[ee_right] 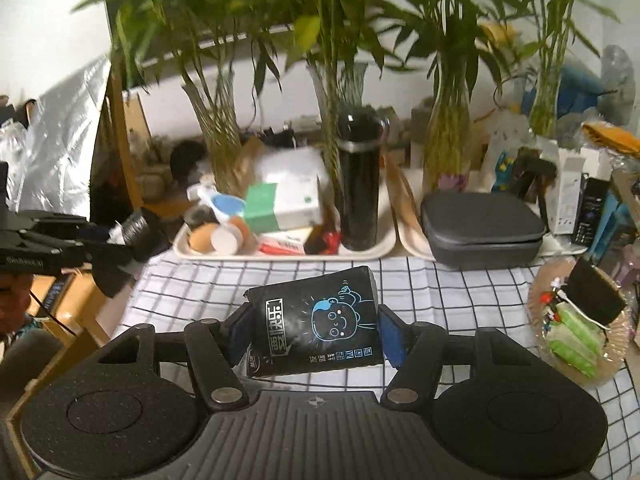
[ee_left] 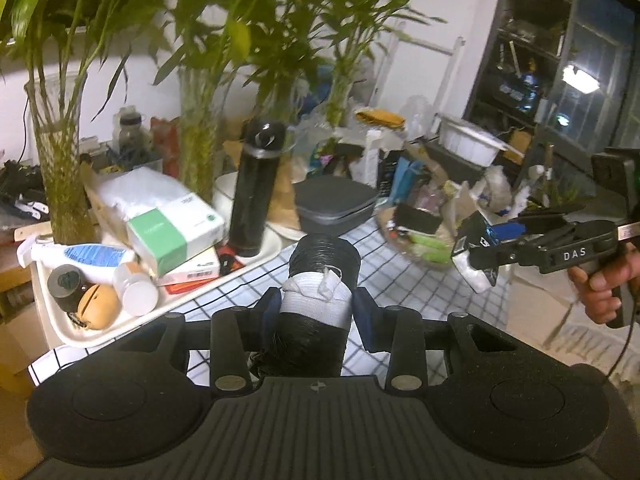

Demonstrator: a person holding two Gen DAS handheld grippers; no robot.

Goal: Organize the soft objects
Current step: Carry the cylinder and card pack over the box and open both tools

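Clutter along the far edge of the table [ee_right: 440, 292], which wears a white cloth with a black grid. Left claw [ee_left: 316, 312] clenched on a black rolled bundle [ee_left: 320, 264] banded with white fabric, the roll at centre frame in the left wrist view, raised above the cloth. Right claw [ee_right: 310, 328] clamped on a black soft packet [ee_right: 316, 324] printed with a blue cartoon face, lower centre of the right wrist view, tilted, clear of the cloth. Same packet shows at the right edge of the left view, a hand [ee_left: 600, 288] on the handle. Cream tray [ee_right: 280, 254] behind, upper middle, carrying a tall black flask [ee_right: 358, 184], a green-and-white box [ee_right: 284, 204] and small bottles. Grey zip case [ee_right: 480, 220] to its right. Round woven dish [ee_right: 538, 320] at right edge with green items. Leafy stems in glass vases [ee_right: 444, 132] across the top.
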